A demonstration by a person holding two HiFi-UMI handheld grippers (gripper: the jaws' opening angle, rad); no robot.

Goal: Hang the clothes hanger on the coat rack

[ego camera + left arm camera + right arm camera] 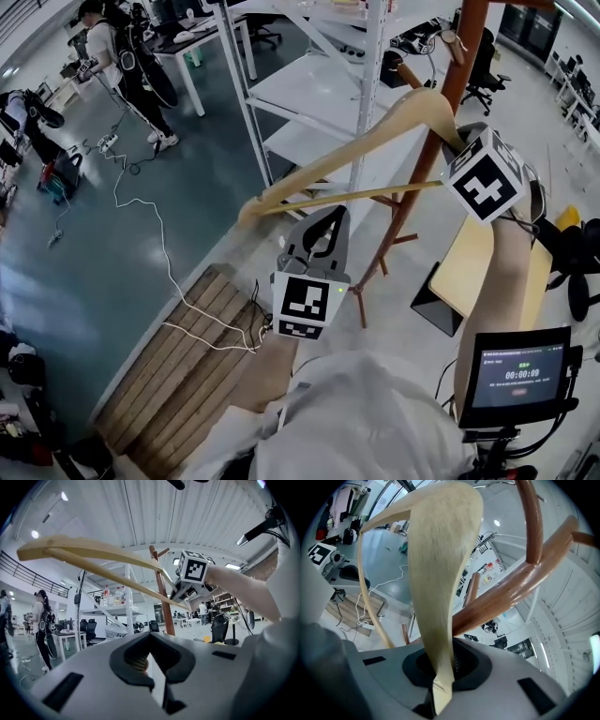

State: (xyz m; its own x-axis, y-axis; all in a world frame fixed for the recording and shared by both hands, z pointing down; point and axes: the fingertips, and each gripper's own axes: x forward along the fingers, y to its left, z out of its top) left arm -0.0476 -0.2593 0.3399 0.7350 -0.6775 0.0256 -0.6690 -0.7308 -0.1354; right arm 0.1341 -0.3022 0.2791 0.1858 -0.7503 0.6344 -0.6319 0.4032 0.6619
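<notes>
My right gripper (459,145) is shut on one end of a pale wooden clothes hanger (375,141), held up beside the brown pole of the coat rack (464,47). In the right gripper view the hanger (436,573) rises from between the jaws, with the rack's brown pegs (520,588) just behind it. My left gripper (333,217) hovers below the hanger's bar, shut and holding nothing. From the left gripper view the hanger (93,550) stretches overhead toward the right gripper (187,585) and the rack pole (164,602).
White metal shelving (309,84) stands left of the rack. A wooden pallet (178,366) and a white cable (159,244) lie on the floor at lower left. A person (122,56) stands far off. A yellow tabletop (478,272) sits right of the rack's base.
</notes>
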